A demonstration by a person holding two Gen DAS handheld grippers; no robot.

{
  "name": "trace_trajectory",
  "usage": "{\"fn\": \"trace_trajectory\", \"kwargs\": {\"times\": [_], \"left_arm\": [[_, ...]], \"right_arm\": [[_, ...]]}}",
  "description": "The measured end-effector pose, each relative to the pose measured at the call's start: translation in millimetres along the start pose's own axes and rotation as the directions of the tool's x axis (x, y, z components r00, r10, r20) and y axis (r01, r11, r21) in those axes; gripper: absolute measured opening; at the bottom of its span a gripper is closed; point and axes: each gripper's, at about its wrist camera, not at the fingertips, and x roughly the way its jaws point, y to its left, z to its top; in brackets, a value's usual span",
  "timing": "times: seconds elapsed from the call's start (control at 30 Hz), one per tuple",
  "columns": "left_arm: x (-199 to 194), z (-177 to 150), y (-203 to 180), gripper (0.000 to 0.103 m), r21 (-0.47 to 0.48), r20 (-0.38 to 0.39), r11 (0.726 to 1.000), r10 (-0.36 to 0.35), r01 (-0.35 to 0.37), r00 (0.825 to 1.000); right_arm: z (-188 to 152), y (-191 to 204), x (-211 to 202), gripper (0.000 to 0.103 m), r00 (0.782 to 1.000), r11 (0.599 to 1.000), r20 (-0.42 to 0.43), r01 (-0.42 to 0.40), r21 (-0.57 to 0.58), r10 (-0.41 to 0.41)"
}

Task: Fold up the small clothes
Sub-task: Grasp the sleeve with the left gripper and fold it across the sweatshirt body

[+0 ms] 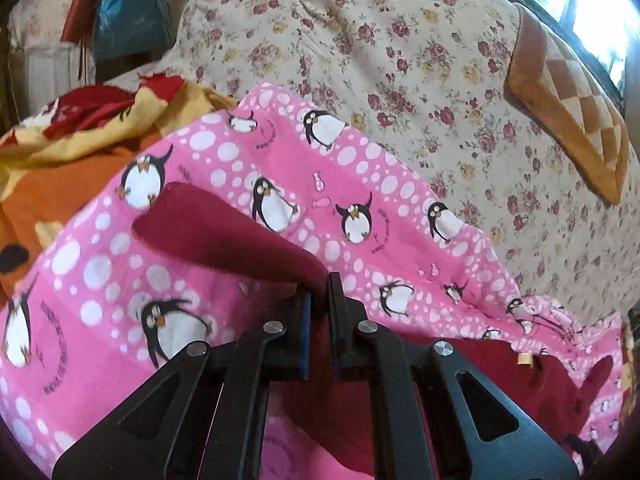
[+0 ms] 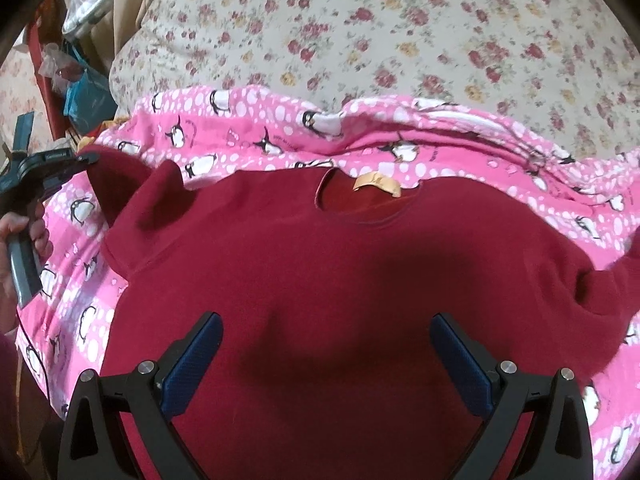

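Observation:
A dark red long-sleeved top point(image 2: 320, 288) lies flat on a pink penguin-print blanket point(image 2: 248, 128), neck opening and tan label point(image 2: 376, 184) facing away. My left gripper point(image 1: 320, 300) is shut on the top's left sleeve point(image 1: 224, 228) and holds it lifted; it also shows at the left edge of the right wrist view point(image 2: 52, 164), held by a hand. My right gripper point(image 2: 326, 344) is open and empty, hovering over the middle of the top's body. The right sleeve point(image 2: 600, 280) lies out to the right.
The blanket lies on a floral bedspread point(image 1: 420, 80). An orange and yellow blanket point(image 1: 72, 152) is bunched at the left. A brown checked cushion point(image 1: 572, 120) lies at the right. A blue bag point(image 1: 132, 12) and clutter stand beyond the bed's left side.

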Motion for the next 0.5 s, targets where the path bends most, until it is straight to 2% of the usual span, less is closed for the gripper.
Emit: {"fn": "trace_trajectory", "kwargs": {"times": [0.33,0.43,0.5], "left_arm": [[-36.5,-34.4,-2.4,0.005,-0.058,-0.004,0.992,-0.112,0.112,0.994],[-54.9,-45.5,-21.6,0.005,0.001,0.011,0.991,-0.133,0.133,0.991],[-69.0,-53.9,-42.9,0.005,0.053,0.011,0.983,-0.177,0.176,0.984]], "right_arm": [[-8.7,-8.0,-16.8,0.103,1.0,1.0,0.005,-0.008,0.015,0.008],[-10.1,-9.3,-19.4,0.103,1.0,1.0,0.005,-0.018,0.018,0.018],[-10.6,-12.7,-24.0,0.103,1.0,1.0,0.013,-0.016,0.025,0.016]]}}
